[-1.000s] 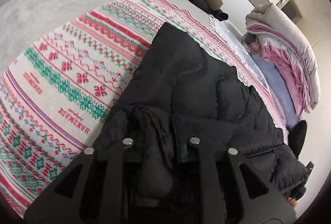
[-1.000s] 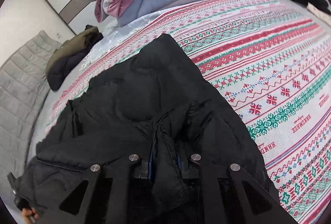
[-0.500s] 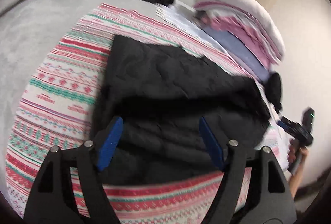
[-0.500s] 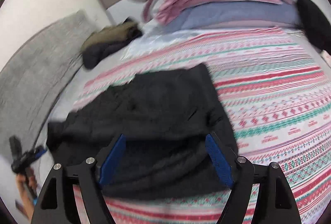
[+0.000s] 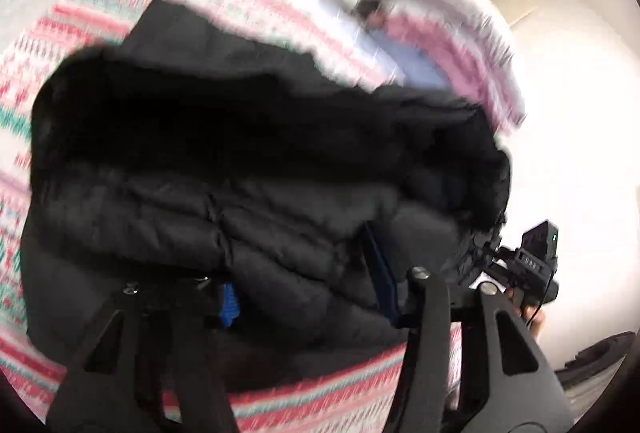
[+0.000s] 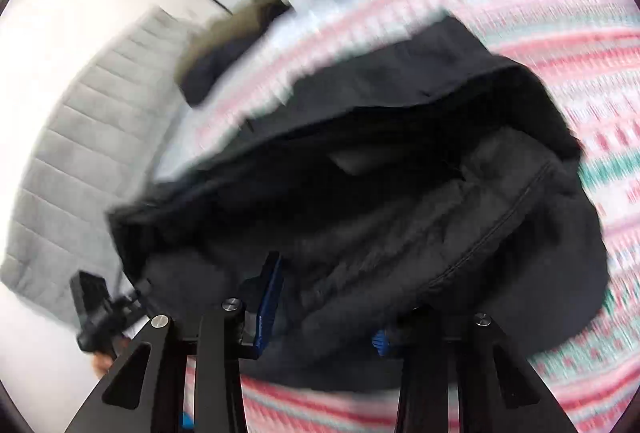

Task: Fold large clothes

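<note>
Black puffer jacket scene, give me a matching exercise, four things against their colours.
Things:
1. puffer jacket
2. patterned blanket
3. padded headboard
4. gripper finger pads

Colours:
A. blue
B. grey
C. black
D. pink, white and green stripes

Pairs: 1-C, 2-D, 3-B, 4-A

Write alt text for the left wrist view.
A black puffer jacket lies bunched on a red, green and white patterned blanket, filling the blurred frame. The left gripper has its blue-padded fingers spread around the jacket's near edge; folded bedding sits behind.
</note>
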Demonstrator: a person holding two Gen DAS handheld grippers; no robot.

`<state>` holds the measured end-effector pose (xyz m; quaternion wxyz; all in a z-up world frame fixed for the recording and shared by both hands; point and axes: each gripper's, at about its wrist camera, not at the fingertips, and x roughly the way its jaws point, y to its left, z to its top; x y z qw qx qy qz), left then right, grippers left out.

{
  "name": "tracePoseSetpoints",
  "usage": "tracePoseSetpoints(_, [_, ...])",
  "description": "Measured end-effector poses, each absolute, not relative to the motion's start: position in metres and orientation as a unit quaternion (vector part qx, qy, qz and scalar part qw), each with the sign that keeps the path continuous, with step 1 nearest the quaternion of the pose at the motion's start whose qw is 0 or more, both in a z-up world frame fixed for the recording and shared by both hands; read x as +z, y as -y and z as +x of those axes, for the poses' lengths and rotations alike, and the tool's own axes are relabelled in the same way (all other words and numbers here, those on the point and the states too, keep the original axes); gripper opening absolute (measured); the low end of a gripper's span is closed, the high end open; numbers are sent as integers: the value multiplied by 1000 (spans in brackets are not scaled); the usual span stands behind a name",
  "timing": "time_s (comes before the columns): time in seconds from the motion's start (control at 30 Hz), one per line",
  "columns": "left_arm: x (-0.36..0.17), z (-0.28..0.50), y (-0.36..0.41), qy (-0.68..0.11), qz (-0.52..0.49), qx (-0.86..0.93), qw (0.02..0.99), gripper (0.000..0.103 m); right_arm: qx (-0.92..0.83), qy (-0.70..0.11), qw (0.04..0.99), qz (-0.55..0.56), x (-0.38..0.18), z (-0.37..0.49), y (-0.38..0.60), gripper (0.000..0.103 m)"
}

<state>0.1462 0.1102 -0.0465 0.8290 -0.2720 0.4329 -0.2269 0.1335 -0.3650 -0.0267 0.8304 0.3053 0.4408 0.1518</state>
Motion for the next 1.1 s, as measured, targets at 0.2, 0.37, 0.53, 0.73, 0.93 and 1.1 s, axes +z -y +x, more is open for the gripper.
tracePoseSetpoints(0.2, [-26, 164, -123, -301, -366, -249, 845, 64, 177, -323, 853, 368, 4, 144, 370, 42])
tracePoseSetpoints(0.37, [-3, 155, -133, -263, -349, -201, 877, 75, 142, -262, 867, 400, 15, 133, 396, 67])
tracePoseSetpoints(0.53, [24, 135, -144, -230, -247, -160, 927, 83, 102, -247, 879, 395, 21, 113, 427, 70])
tracePoseSetpoints(0.73, [8, 132, -166, -290, -103, -54, 950, 84, -29, -325, 908, 261, 14, 106, 433, 70])
tracePoseSetpoints(0.93, [-21, 154, -171, -363, -63, -93, 925, 84, 17, -382, 907, 174, 1, 125, 416, 70])
tracePoseSetpoints(1.1, [-25, 178, -182, -374, -84, -142, 913, 84, 70, -378, 908, 165, 3, 152, 433, 70])
